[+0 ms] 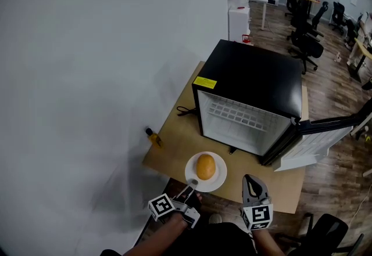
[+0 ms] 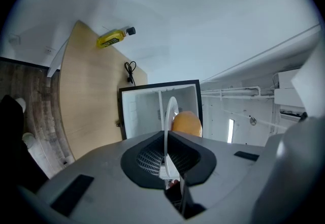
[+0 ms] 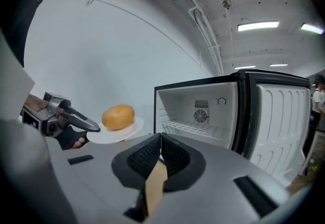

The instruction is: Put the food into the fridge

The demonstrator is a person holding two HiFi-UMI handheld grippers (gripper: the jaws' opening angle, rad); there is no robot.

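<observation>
A white plate (image 1: 215, 181) carries an orange-yellow bun (image 1: 206, 166) and hangs just in front of the open black mini fridge (image 1: 250, 98). My left gripper (image 1: 192, 184) is shut on the plate's near rim; in the left gripper view the plate (image 2: 171, 111) stands edge-on between the jaws with the bun (image 2: 186, 123) beyond. My right gripper (image 1: 251, 182) is shut on nothing, to the right of the plate and pointing at the fridge. The right gripper view shows the bun (image 3: 118, 116) on the plate (image 3: 129, 131), the left gripper (image 3: 94, 127) and the fridge's white interior (image 3: 200, 116).
The fridge sits on a light wooden table (image 1: 177, 139), its door (image 1: 317, 139) swung open to the right. A yellow bottle (image 1: 154, 137) lies at the table's left edge by the white wall, and a black cable (image 1: 186, 111) lies beside the fridge. Office chairs (image 1: 305, 40) stand behind.
</observation>
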